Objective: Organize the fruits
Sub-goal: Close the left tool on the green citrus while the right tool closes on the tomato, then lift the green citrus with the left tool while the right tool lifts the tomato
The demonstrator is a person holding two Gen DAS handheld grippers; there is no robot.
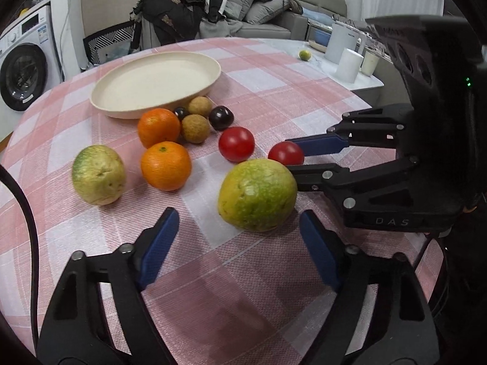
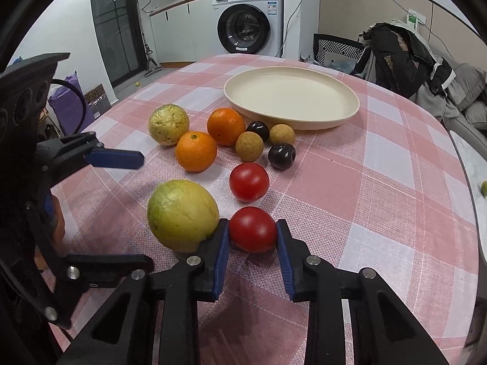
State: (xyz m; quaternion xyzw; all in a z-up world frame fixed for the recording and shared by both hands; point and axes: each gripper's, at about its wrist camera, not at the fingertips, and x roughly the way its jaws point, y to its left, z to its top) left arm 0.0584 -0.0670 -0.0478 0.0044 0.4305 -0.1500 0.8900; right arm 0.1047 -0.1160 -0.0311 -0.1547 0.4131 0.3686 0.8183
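Fruit lies on a pink checked tablecloth in front of an empty cream plate (image 1: pixel 158 83) (image 2: pixel 292 97). My right gripper (image 2: pixel 252 232) is shut on a red tomato (image 2: pixel 252 228) (image 1: pixel 286 153) that rests on the cloth. Its left finger touches a big green-yellow guava (image 2: pixel 182 214) (image 1: pixel 257 194). My left gripper (image 1: pixel 239 237) is open and empty, just short of that guava. Farther on lie a second tomato (image 2: pixel 249 182), two oranges (image 2: pixel 196 151) (image 2: pixel 225 126), a second guava (image 2: pixel 168 124), two brown longans (image 2: pixel 249 146), and two dark plums (image 2: pixel 281 156).
White cups and a jug (image 1: pixel 350 57) stand on a side table at the right, with a small green fruit (image 1: pixel 305 55). A chair piled with clothes (image 2: pixel 395 57) and a sofa stand beyond the table. A washing machine (image 2: pixel 246 27) stands at the wall.
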